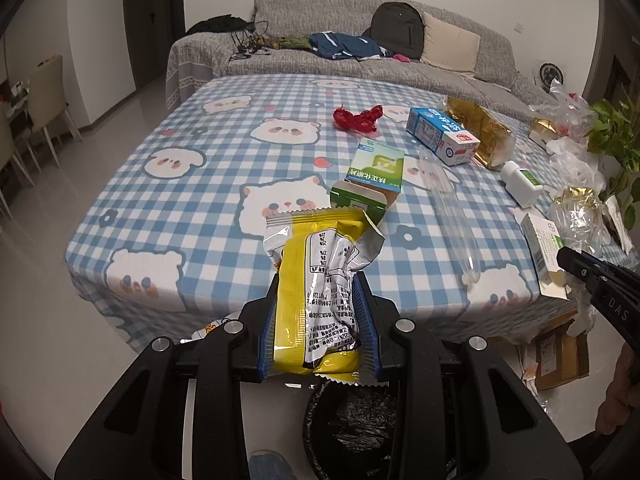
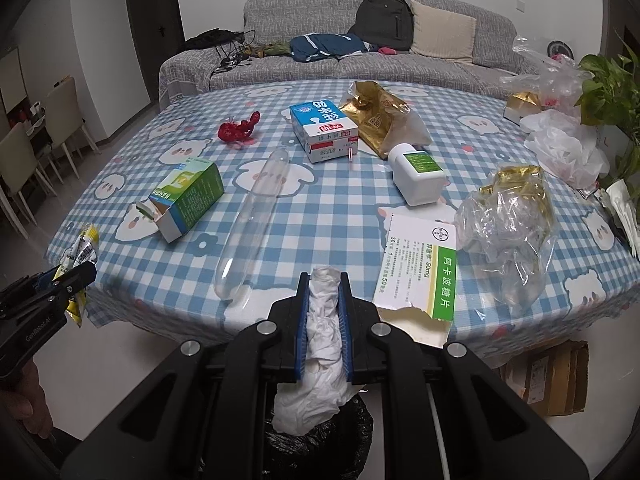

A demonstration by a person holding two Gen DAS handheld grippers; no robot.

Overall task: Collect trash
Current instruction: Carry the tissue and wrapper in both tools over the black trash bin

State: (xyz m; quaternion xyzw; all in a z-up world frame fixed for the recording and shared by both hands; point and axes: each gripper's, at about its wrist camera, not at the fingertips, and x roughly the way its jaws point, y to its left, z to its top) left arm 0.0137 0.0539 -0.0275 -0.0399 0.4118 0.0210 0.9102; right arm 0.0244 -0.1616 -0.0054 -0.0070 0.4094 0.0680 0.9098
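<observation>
Trash in my claws, above the black-lined bin [image 1: 352, 420]

Crumpled yellow-and-silver foil snack wrapper [image 1: 320, 292], upright, pinched in my left gripper [image 1: 318, 320]; wadded white tissue paper [image 2: 325, 320], hanging limp from my right gripper [image 2: 325, 304], its tail over the bin.

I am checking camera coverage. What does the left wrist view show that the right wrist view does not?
Only the left wrist view shows the left tool shut on the yellow wrapper from close up.

Only the right wrist view shows the right tool shut on the white tissue.

Both show the checked table, the green box, the milk carton and the black-lined bin below.
</observation>
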